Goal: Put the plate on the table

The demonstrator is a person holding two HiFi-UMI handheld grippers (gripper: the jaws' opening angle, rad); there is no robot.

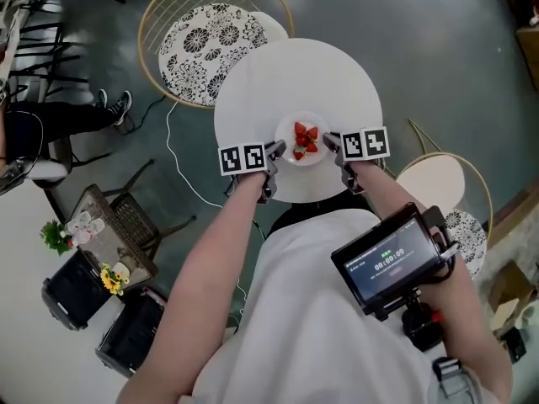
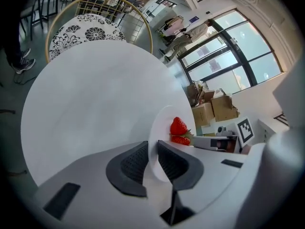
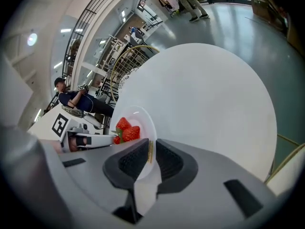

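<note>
A small white plate (image 1: 292, 155) carrying red strawberries (image 1: 304, 138) is over the near part of a round white table (image 1: 253, 91). My left gripper (image 1: 274, 152) is shut on the plate's left rim and my right gripper (image 1: 333, 143) is shut on its right rim. In the left gripper view the plate rim (image 2: 159, 128) runs between the two dark pads, with the strawberries (image 2: 178, 127) beyond my left gripper (image 2: 152, 162). In the right gripper view the plate (image 3: 144, 120) and the strawberries (image 3: 126, 130) sit just past my right gripper (image 3: 150, 157). Whether the plate touches the tabletop cannot be told.
A gold wire chair with a black-and-white patterned cushion (image 1: 202, 40) stands beyond the table; a second one (image 1: 455, 200) is at the right. A phone-like screen on a mount (image 1: 387, 263) hangs at my chest. A seated person's legs (image 1: 59, 116) are at the left. A white cable (image 1: 181, 171) lies on the floor.
</note>
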